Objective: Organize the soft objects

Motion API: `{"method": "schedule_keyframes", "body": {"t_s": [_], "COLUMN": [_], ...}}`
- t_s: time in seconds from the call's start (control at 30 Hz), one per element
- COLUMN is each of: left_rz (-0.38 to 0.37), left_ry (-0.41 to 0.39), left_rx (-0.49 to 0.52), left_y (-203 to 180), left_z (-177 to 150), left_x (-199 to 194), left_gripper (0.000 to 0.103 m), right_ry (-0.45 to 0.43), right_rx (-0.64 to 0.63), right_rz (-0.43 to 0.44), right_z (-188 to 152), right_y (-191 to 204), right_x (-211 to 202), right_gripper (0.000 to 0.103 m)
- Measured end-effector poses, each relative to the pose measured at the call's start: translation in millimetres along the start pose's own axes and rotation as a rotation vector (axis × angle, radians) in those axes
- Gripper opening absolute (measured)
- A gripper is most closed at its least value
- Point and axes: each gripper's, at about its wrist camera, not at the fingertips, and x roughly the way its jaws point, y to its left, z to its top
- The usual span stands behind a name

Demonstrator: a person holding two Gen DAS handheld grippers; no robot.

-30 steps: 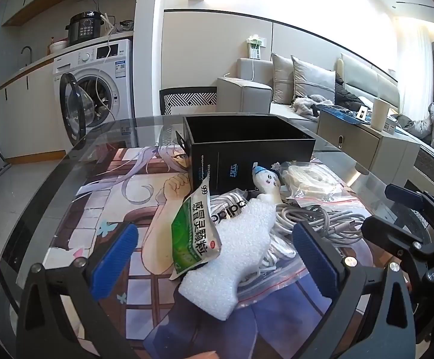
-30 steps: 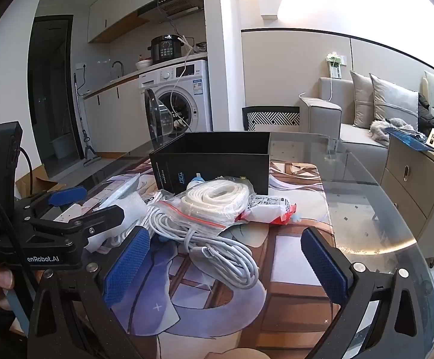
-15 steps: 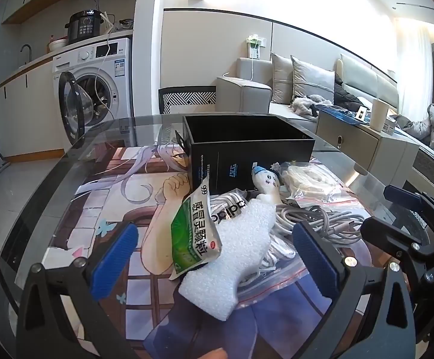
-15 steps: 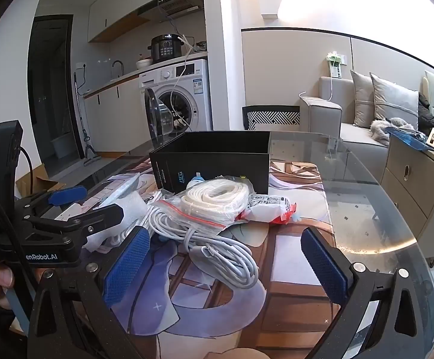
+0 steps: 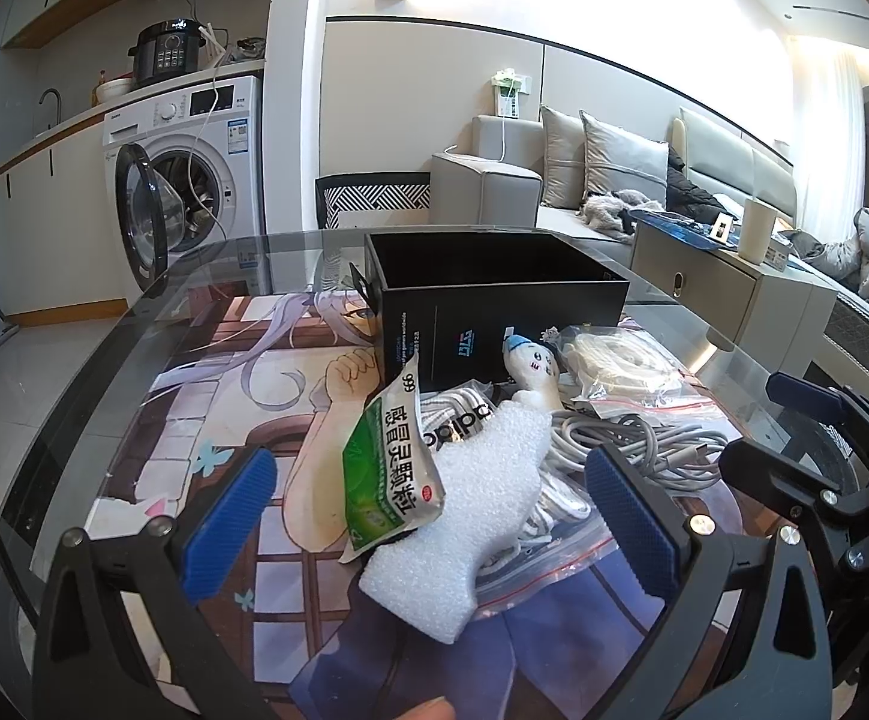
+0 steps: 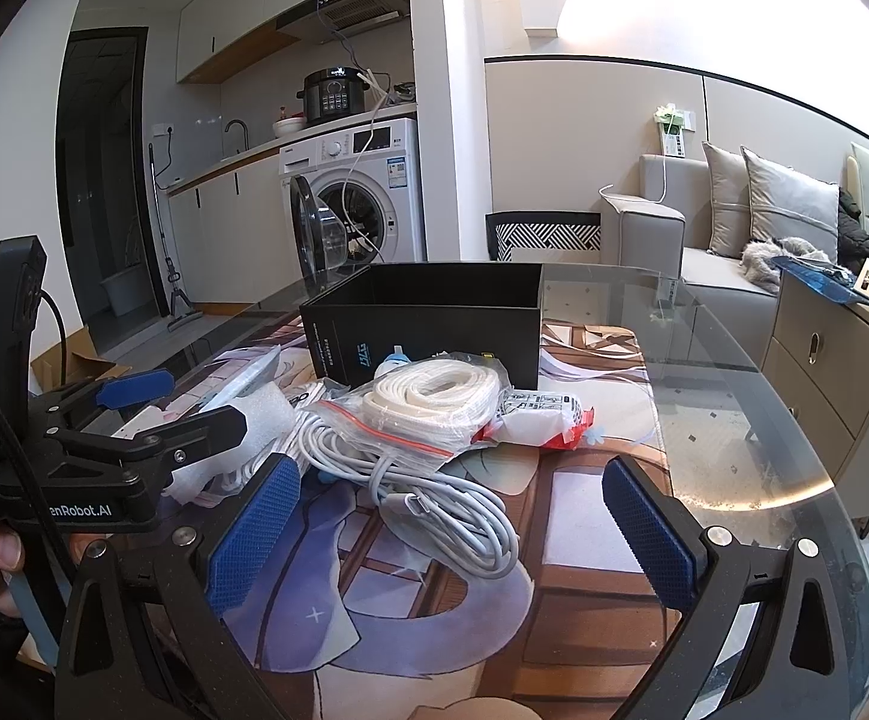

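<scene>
Two grippers, both wide open and holding nothing, hang just short of a heap of soft stuff on the glass table (image 6: 752, 420). The left gripper (image 5: 431, 513) has the white foam piece (image 5: 482, 510) and the green sachet (image 5: 389, 468) sitting right between its blue pads, sachet leaning on the foam at about 10 o'clock of it. The right gripper (image 6: 449, 531) faces the coil of white cable (image 6: 428, 492), with the bagged white strap (image 6: 434, 396) stacked behind it at 12 o'clock. The black box (image 6: 428, 312) stands open further back, and looks empty from here, so I'd guess nothing's sorted yet.

My take on doing the first grab well: go for the foam with the left, low and centred, and squeeze gently since it'll squash. Watch the sachet, it'll probably slide off once the foam lifts. The little plush doll (image 5: 533, 369) leans against the box front, don't knock it. The cable looks tangly, so pinch the whole bundle, not one loop.
</scene>
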Motion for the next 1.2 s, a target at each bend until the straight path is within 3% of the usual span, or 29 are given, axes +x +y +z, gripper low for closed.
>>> {"method": "schedule_keyframes", "body": {"t_s": [1.2], "left_rz": [0.002], "left_ry": [-0.003], "left_rx": [-0.015], "left_y": [11.4], "left_z": [10.5], "left_x": [-2.1], "left_gripper": [0.103], "right_ry": [0.003], "right_rx": [-0.004], "right_rz": [0.0], "right_z": [-0.1], "right_y": [1.0], "right_x": [1.3], "right_gripper": [0.103]}}
